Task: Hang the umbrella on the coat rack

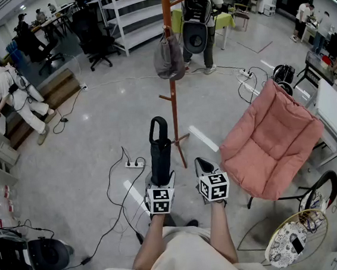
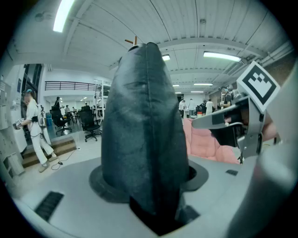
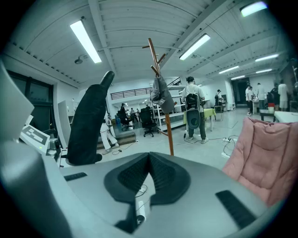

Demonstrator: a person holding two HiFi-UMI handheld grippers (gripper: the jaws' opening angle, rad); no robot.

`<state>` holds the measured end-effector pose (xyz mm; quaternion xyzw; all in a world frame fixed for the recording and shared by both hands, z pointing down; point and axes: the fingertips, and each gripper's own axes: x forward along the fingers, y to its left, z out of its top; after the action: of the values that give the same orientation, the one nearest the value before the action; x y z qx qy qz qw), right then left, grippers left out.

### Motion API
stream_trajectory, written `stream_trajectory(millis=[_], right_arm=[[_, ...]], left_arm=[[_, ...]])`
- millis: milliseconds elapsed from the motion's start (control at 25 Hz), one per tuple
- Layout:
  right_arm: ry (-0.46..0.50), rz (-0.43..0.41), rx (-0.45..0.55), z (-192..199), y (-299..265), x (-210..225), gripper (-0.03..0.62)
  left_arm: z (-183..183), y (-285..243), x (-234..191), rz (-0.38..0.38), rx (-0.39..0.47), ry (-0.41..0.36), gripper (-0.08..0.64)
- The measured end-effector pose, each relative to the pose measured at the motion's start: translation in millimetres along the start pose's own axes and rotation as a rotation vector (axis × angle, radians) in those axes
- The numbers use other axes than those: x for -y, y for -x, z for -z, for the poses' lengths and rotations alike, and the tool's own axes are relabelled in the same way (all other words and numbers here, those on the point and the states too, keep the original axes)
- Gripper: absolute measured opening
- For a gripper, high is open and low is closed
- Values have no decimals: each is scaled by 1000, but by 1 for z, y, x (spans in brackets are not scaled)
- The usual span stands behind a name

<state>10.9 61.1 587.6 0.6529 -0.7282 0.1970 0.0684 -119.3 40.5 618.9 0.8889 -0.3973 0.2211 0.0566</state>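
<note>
A black folded umbrella (image 1: 160, 150) stands upright in my left gripper (image 1: 163, 177), its loop handle at the top. The left gripper (image 2: 156, 204) is shut on the umbrella's lower end, and the dark fabric (image 2: 144, 130) fills the middle of the left gripper view. My right gripper (image 1: 205, 166) hovers just right of it, shut with nothing between its pads (image 3: 139, 174). The orange-brown coat rack (image 1: 172, 71) rises beyond both grippers, a grey bag (image 1: 169, 58) hanging on it. In the right gripper view the rack (image 3: 166, 121) is straight ahead and the umbrella (image 3: 91, 125) is at the left.
A pink folding chair (image 1: 271, 141) sits close at the right. A power strip (image 1: 134, 163) and cables lie on the floor left of the rack's feet. A person with a backpack (image 1: 198, 20) stands behind the rack. A round wire table (image 1: 296, 238) is at lower right.
</note>
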Motion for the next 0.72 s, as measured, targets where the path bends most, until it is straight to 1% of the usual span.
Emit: stream_trajectory(millis=[120, 320, 480, 640, 720], right_arm=[[8, -7, -3, 0, 6, -1, 3], [32, -16, 3, -6, 15, 0, 3], [32, -26, 10, -7, 20, 1, 3], [-22, 5, -10, 3, 24, 13, 3], [-46, -5, -16, 8, 23, 14, 3]], left_arm=[[3, 3, 4, 2, 8, 8, 261], [-11, 12, 13, 11, 49, -6, 261], [-12, 14, 19, 5, 53, -5, 261], [-12, 18, 25, 2, 54, -8, 261], [-11, 17, 22, -7, 48, -13, 261]])
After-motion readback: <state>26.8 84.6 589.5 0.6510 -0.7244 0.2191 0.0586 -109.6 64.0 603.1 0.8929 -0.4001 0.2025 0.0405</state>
